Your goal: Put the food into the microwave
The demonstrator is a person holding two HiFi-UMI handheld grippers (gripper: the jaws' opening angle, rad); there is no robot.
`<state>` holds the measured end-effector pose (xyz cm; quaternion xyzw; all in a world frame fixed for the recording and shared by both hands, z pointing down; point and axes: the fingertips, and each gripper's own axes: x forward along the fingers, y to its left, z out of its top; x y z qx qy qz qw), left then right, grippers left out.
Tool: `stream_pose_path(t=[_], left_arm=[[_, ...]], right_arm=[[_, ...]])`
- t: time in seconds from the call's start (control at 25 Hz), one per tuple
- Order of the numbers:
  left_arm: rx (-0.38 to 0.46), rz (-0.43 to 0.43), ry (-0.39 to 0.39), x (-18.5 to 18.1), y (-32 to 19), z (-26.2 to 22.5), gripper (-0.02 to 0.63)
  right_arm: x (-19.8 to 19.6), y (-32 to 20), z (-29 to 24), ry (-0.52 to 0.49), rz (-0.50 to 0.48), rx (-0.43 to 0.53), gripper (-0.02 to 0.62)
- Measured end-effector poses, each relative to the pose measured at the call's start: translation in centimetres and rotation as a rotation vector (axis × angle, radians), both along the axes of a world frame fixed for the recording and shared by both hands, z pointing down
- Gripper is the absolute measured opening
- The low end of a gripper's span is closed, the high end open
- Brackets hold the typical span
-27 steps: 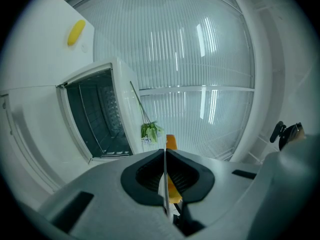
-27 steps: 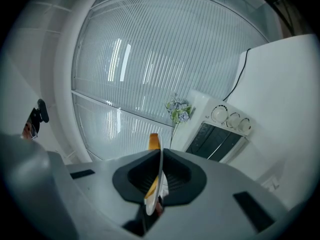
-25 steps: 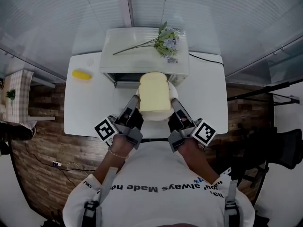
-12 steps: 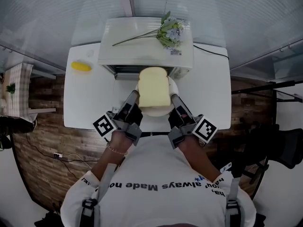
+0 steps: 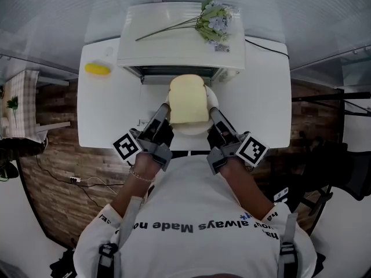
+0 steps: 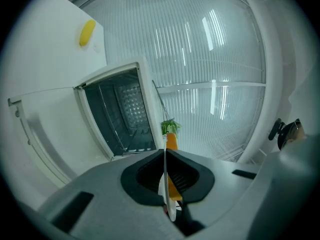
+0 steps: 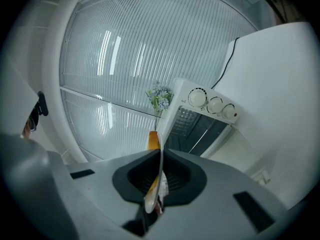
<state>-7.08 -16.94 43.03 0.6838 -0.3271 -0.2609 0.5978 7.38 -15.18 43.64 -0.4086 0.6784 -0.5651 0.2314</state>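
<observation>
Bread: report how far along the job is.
Done: the microwave door is open. In hand: the left gripper and right gripper each pinch the plate carrying the bread, just in front of the opening. Left: slide it inside.

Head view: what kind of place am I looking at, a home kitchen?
Probably a staged recording corner rather than a real kitchen: a single small white table carries a microwave with flowers laid on top, ribbed translucent wall panels stand behind it, and a bare wood floor surrounds it.

plate [image 5: 189,128] mostly hidden under bread [image 5: 188,99]
</observation>
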Motion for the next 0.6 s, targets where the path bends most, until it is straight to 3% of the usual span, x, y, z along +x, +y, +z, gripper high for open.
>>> stream_pose_path(t=[0.6], left_arm=[[-0.037, 0.042, -0.045, -0.5, -2.6, 6.9, 0.018]], right_arm=[[-0.6, -2.1, 6.8, 0.051, 0.005, -0.072, 0.023]])
